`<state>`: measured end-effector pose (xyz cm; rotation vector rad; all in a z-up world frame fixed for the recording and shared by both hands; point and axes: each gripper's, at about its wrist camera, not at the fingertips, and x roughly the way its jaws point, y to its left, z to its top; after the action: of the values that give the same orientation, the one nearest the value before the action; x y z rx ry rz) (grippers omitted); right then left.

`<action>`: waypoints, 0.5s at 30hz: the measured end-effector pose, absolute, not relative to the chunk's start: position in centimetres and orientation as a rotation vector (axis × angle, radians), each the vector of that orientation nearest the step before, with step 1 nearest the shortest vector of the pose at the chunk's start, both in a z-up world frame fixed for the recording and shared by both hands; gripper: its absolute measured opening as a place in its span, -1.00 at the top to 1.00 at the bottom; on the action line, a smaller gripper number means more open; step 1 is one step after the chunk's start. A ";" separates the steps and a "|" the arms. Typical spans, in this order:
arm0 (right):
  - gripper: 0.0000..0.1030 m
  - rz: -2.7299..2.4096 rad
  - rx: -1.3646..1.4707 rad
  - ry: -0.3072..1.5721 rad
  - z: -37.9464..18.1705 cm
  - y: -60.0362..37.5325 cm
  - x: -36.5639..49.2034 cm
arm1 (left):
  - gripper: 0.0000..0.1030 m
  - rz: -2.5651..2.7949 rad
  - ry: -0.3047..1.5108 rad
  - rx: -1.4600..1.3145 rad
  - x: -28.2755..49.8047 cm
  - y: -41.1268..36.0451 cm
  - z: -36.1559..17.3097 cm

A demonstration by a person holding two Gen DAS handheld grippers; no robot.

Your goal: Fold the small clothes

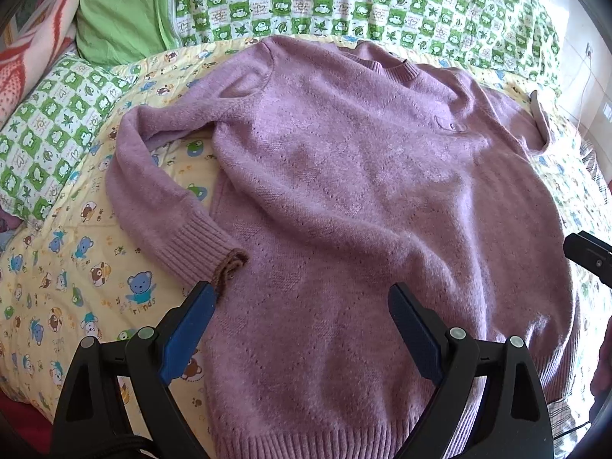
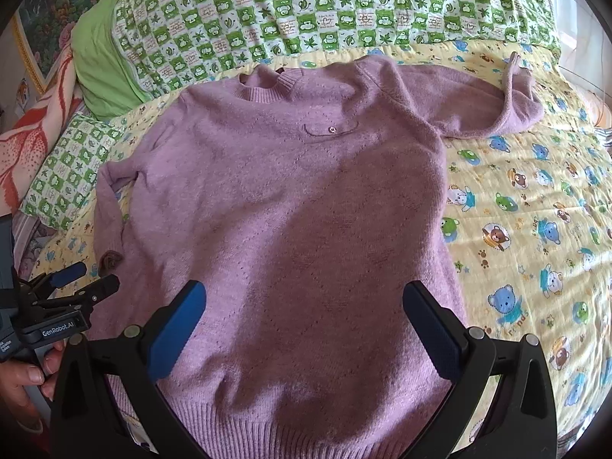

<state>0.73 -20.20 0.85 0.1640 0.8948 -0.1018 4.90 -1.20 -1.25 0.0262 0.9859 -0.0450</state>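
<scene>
A small purple knit sweater [image 1: 344,176] lies face up and spread flat on the bed, collar far, ribbed hem near. Its left sleeve [image 1: 153,191] bends down along the body, with a brown-edged cuff [image 1: 229,264] close to my left gripper's left finger. My left gripper [image 1: 302,298] hovers open over the lower left part of the sweater, nothing between its pads. In the right wrist view the sweater [image 2: 290,206] fills the middle and its right sleeve [image 2: 493,111] stretches out to the far right. My right gripper [image 2: 304,298] hangs open above the hem area, empty.
A yellow quilt with cartoon bears [image 2: 535,229] covers the bed. A green-and-white checked blanket [image 2: 344,4] and a green pillow [image 1: 118,11] lie along the far side. The left gripper [image 2: 82,281] and a hand [image 2: 23,375] show at the right wrist view's left edge.
</scene>
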 end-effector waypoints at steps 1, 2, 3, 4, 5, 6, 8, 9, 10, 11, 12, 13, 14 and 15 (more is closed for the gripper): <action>-0.99 -0.102 0.166 0.896 0.8 -20.3 0.9 | -0.79 -0.045 0.991 0.023 5.1 -1.3 -1.3; -0.99 -0.103 0.164 0.896 0.8 -20.5 1.1 | -0.79 -0.045 0.990 0.022 5.2 -1.3 -1.4; -0.99 -0.105 0.162 0.896 0.8 -20.7 1.2 | -0.79 -0.045 0.995 0.018 5.4 -1.4 -1.5; -0.99 -0.106 0.163 0.895 0.8 -20.8 1.4 | -0.79 -0.046 1.001 0.012 5.6 -1.4 -1.6; -0.99 -0.109 0.163 0.896 0.8 -21.0 1.5 | -0.79 -0.047 1.008 0.003 5.8 -1.4 -1.7; -0.99 -0.115 0.161 0.903 0.8 -21.1 1.7 | -0.79 -0.047 1.011 0.000 6.1 -1.5 -1.7; -0.99 -0.124 0.162 0.910 0.8 -21.6 2.1 | -0.79 -0.048 1.018 -0.008 6.5 -1.6 -1.7; -0.99 -0.129 0.163 0.911 0.9 -21.9 2.2 | -0.79 -0.048 1.020 -0.013 7.0 -1.7 -1.7; -0.99 -0.134 0.165 0.911 0.9 -22.2 2.4 | -0.79 -0.046 1.023 -0.015 7.3 -1.8 -1.6; -0.99 -0.142 0.165 0.913 1.0 -22.6 2.5 | -0.79 -0.041 1.027 -0.008 7.6 -1.9 -1.7; -0.99 -0.150 0.165 0.913 1.1 -23.1 2.7 | -0.79 -0.042 1.027 -0.013 8.1 -2.1 -1.6; -0.99 -0.155 0.167 0.909 1.2 -23.5 2.9 | -0.79 -0.038 1.034 -0.008 8.4 -2.2 -1.6; -0.99 -0.161 0.173 0.904 1.3 -24.1 3.1 | -0.79 -0.037 1.039 -0.007 8.8 -2.4 -1.6; -0.99 -0.172 0.178 0.897 1.5 -24.7 3.3 | -0.79 -0.037 1.037 -0.009 9.4 -2.5 -1.5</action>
<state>3.31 -24.73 1.52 0.1781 0.8969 -0.1718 9.41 -2.51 -1.45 -0.0094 1.0375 -0.0372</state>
